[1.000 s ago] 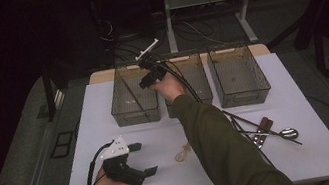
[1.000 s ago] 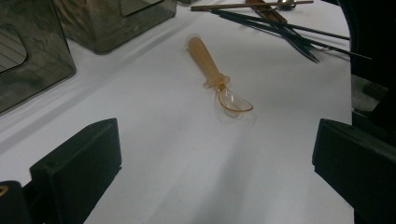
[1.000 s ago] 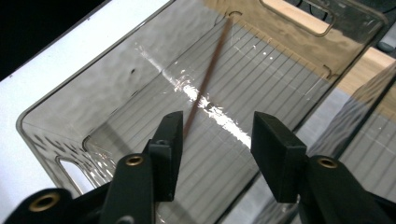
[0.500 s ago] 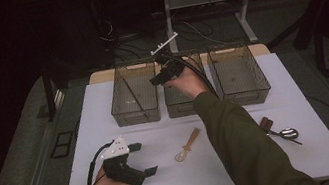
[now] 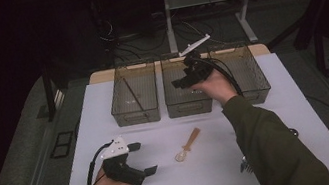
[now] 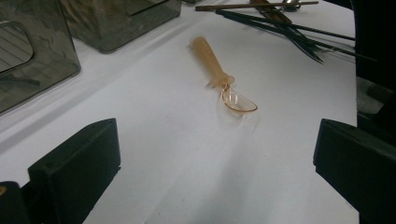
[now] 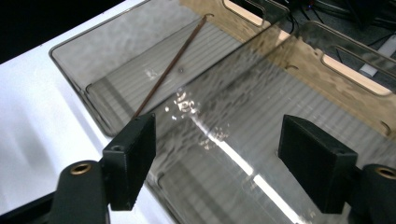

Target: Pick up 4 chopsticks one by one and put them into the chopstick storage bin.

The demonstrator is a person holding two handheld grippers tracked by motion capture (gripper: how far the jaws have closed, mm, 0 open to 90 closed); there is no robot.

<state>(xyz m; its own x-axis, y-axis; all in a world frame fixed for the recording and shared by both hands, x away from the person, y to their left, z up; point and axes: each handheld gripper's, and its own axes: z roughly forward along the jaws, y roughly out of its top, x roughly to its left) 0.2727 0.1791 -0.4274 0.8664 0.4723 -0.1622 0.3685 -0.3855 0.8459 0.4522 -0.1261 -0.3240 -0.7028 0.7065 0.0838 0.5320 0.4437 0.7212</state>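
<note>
Near the worktop's [image 5: 104,107] front-left corner the left gripper [image 5: 144,157] rests with its fingers [image 6: 74,170] spread wide and empty, aimed at the orange spoon [image 5: 187,145] lying apart from them mid-worktop toward the front edge. By the back edge the right gripper [image 5: 180,83] hovers over the middle bin [image 5: 189,106], beside the left bin [image 5: 137,115] holding a thin brown stick [image 7: 173,63]. Its fingers [image 7: 133,156] have just been opening and hold nothing.

A lab or test room: a white table [image 5: 277,83] on a dark floor, cables [image 5: 123,38] trailing behind it, and a metal stand [image 5: 171,25] at the far edge.
</note>
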